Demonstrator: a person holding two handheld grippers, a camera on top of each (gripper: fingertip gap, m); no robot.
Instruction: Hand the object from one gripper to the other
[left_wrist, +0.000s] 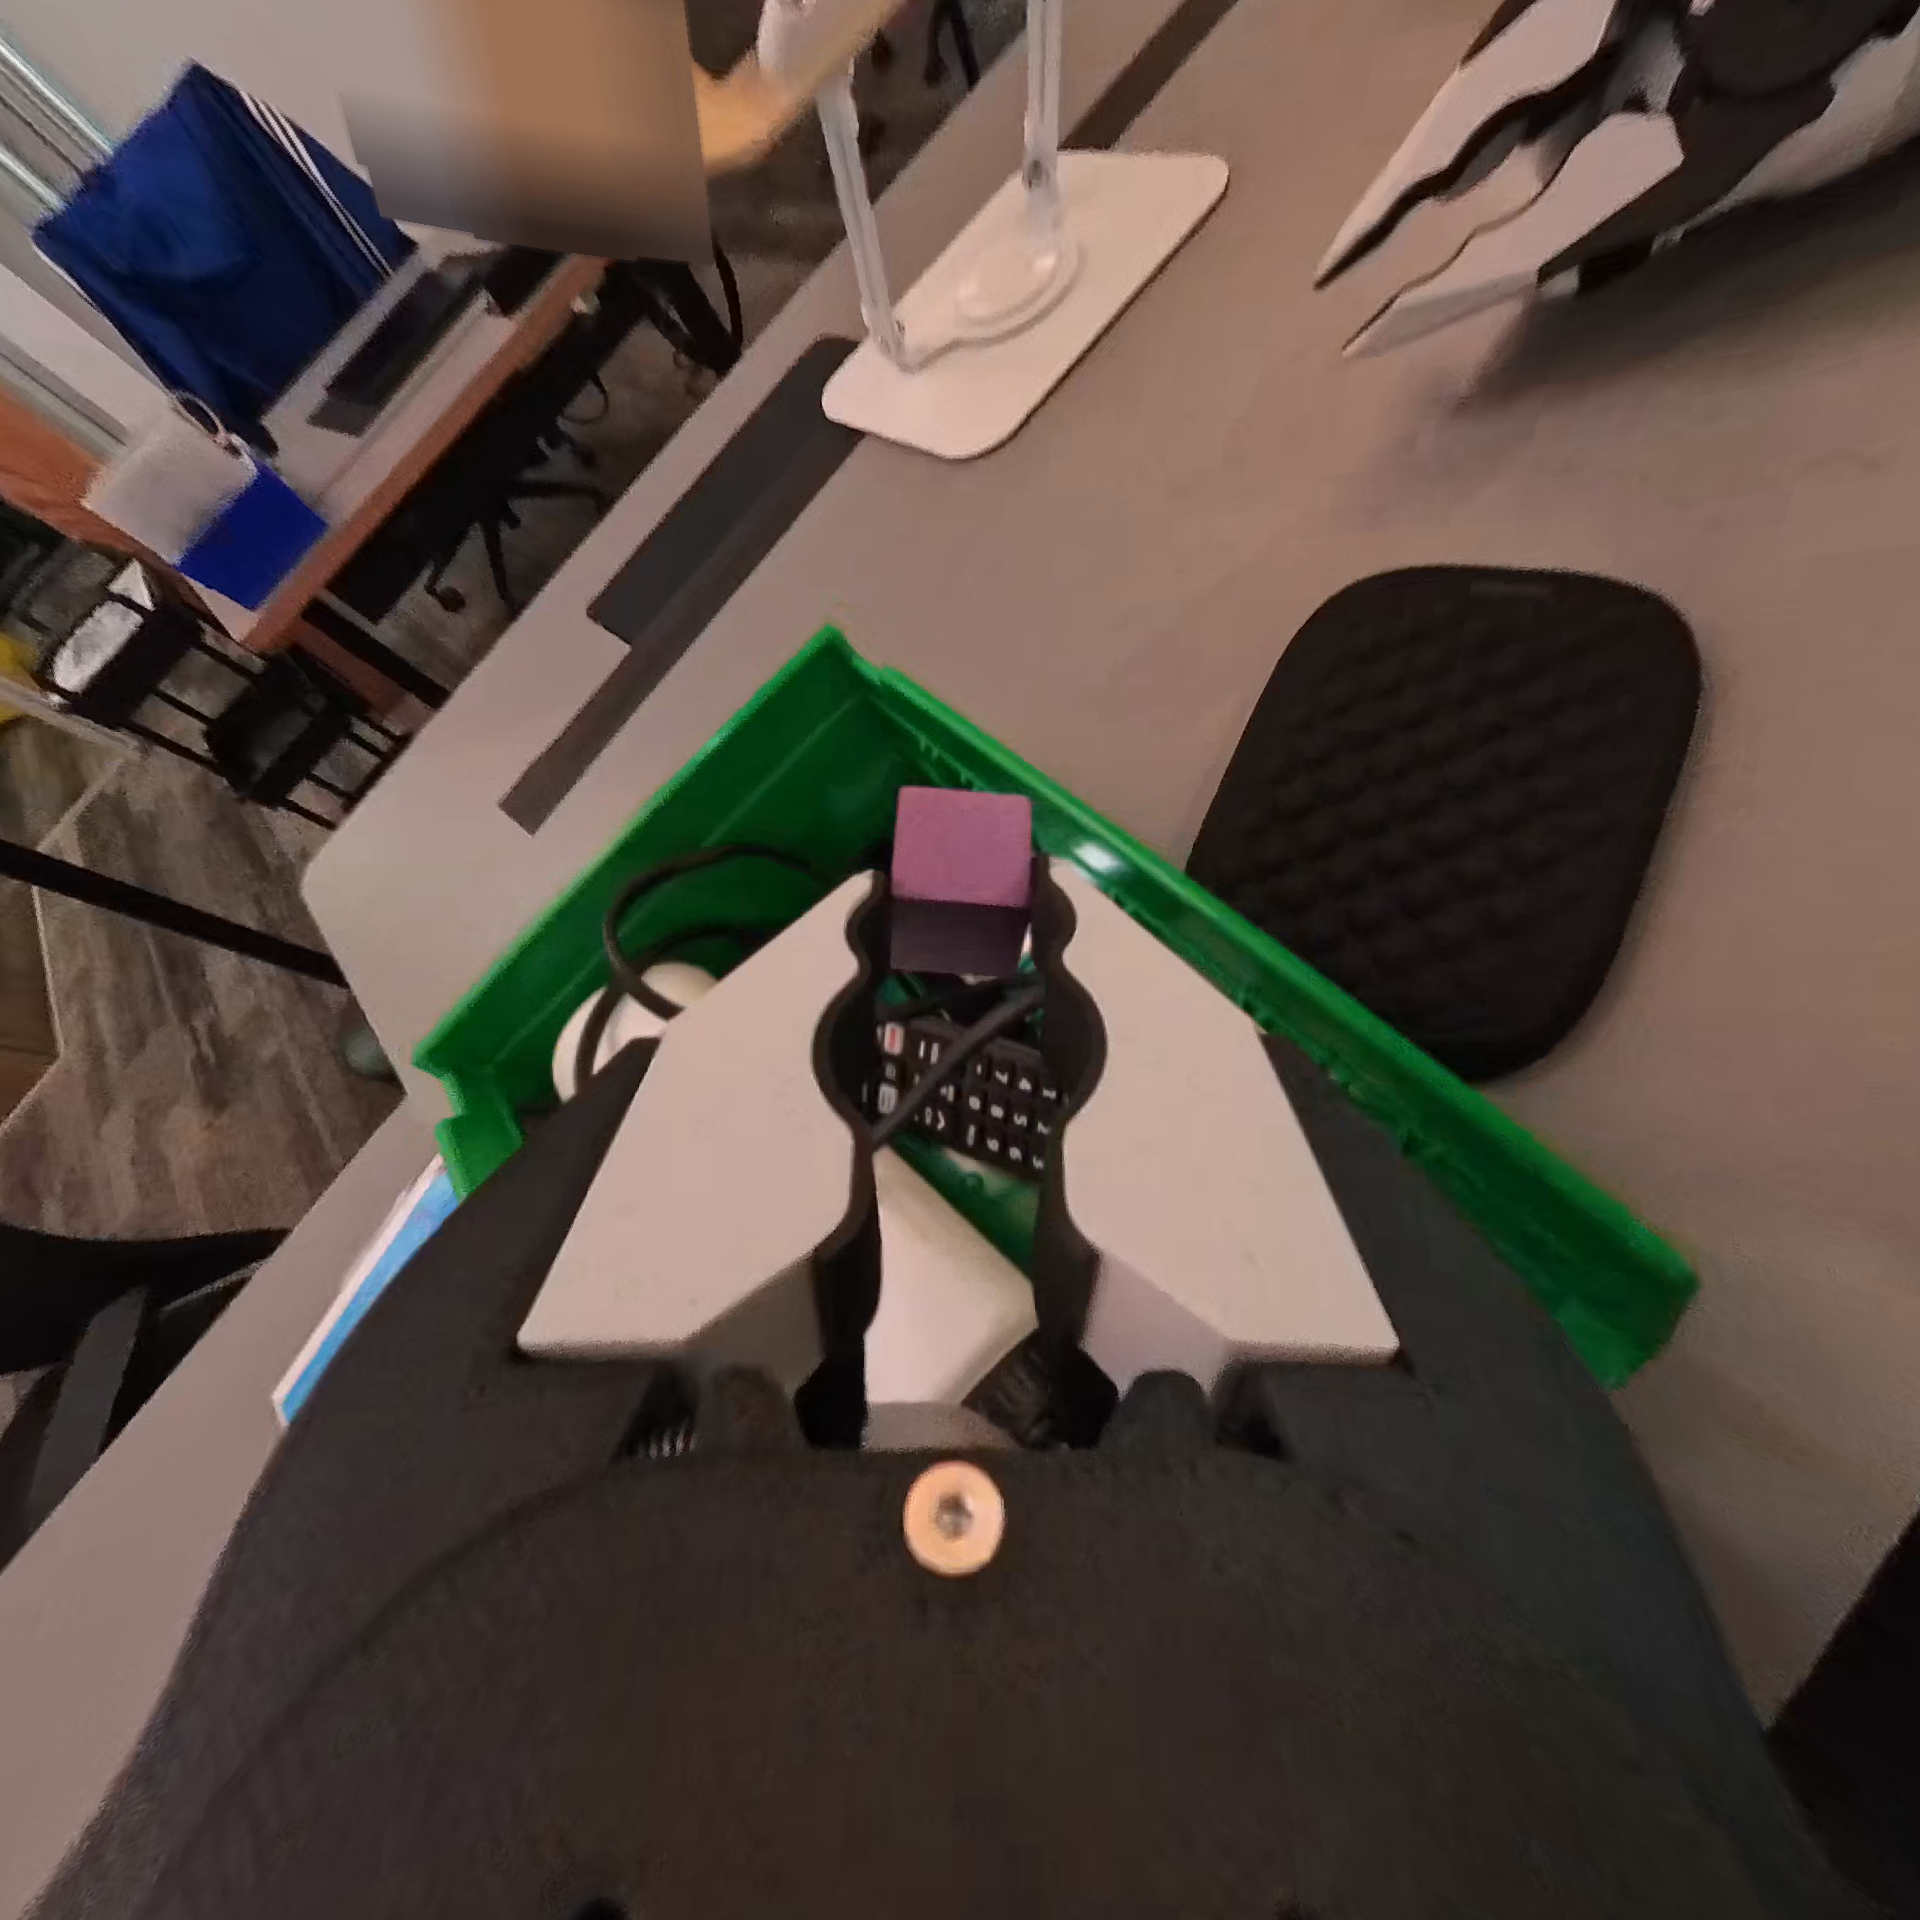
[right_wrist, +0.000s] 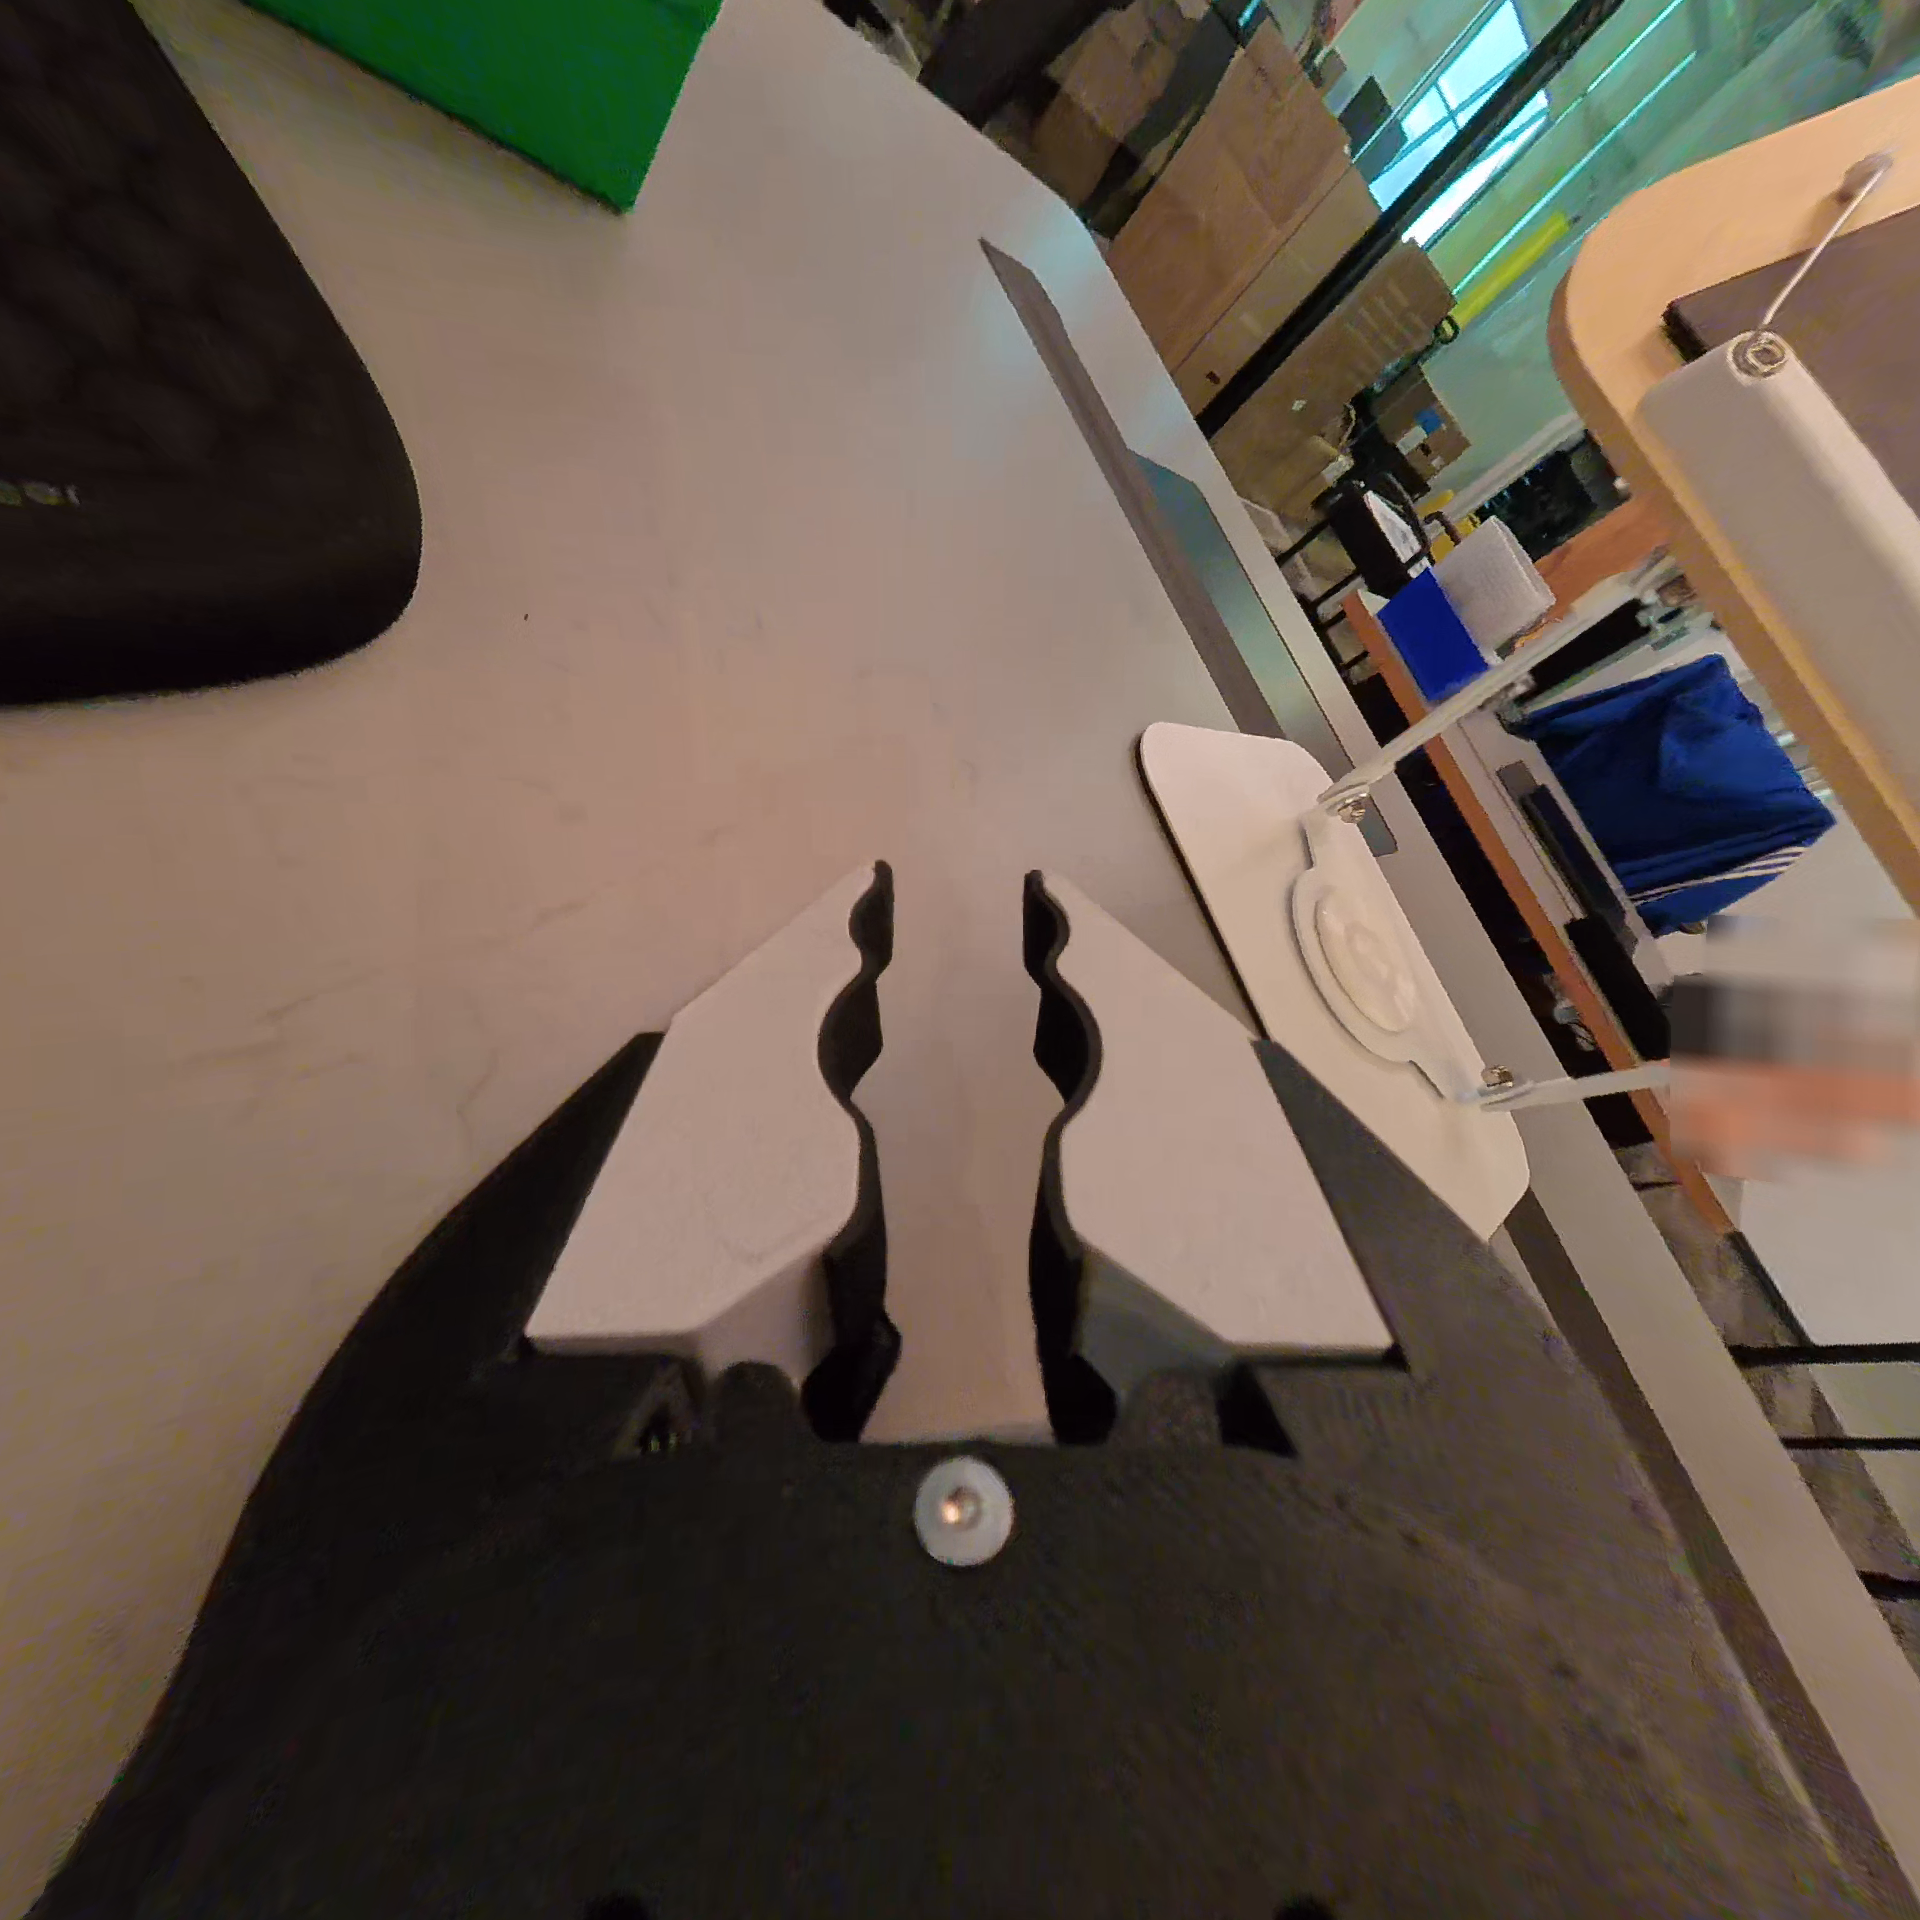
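Observation:
My left gripper (left_wrist: 961, 883) is shut on a purple cube (left_wrist: 961, 878), pinched between its fingertips and held above a green bin (left_wrist: 1351, 1049). The cube's top and near face show. My right gripper (right_wrist: 956, 873) is open and empty, with bare grey table between its fingers. It also shows in the left wrist view (left_wrist: 1434, 281) at the top right, blurred, well apart from the cube.
The green bin holds a black remote (left_wrist: 977, 1091), a black cable (left_wrist: 665, 935) and white items. A black quilted pad (left_wrist: 1455, 810) lies right of the bin, also in the right wrist view (right_wrist: 156, 364). A white stand base (left_wrist: 1029, 312) (right_wrist: 1330, 977) sits near the table's far edge. Spacing between my two grippers at the tips: around 35 centimeters.

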